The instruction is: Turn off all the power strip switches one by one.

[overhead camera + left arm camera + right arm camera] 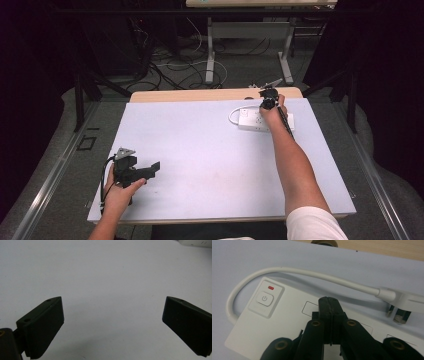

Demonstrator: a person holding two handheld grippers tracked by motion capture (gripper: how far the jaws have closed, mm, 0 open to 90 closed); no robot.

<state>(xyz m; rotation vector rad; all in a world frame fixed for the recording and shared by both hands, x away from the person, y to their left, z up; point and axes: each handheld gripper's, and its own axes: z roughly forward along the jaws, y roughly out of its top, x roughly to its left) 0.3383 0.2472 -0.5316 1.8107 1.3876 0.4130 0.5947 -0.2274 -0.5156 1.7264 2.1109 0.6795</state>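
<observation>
Right gripper (329, 302): jaws pressed together over the white power strip (274, 325) (red light on).
Left gripper (112, 315): jaws wide, holding nothing.

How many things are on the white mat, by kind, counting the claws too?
Power strip with its cable and plug: 1
Claws, the left claw open and the right claw shut over the strip: 2
Total: 3

right tool (268, 98) over power strip (252, 119)
</observation>
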